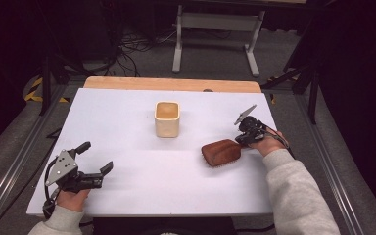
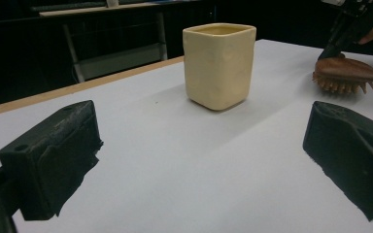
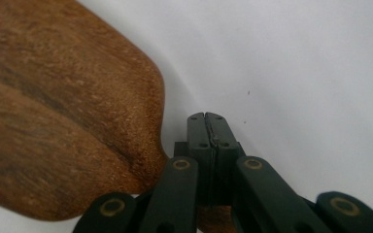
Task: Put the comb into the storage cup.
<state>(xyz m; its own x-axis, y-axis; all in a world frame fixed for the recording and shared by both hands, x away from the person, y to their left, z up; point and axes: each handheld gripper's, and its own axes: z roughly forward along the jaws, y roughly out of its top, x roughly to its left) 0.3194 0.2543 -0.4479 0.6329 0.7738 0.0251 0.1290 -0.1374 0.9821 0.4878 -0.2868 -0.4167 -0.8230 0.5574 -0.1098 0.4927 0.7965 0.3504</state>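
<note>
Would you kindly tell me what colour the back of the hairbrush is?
Reddish-brown wood with darker grain on the hairbrush; the right gripper view shows it best.

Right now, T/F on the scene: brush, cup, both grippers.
1. The right gripper is shut on the wooden hairbrush. True.
2. The left gripper holds the cup. False: its jaws stand open and empty, well short of the cream square cup.
3. The hairbrush lies inside the cup. False: it is outside, to the cup's right, bristles down.
4. The cup stands upright on the white table. True.
</note>
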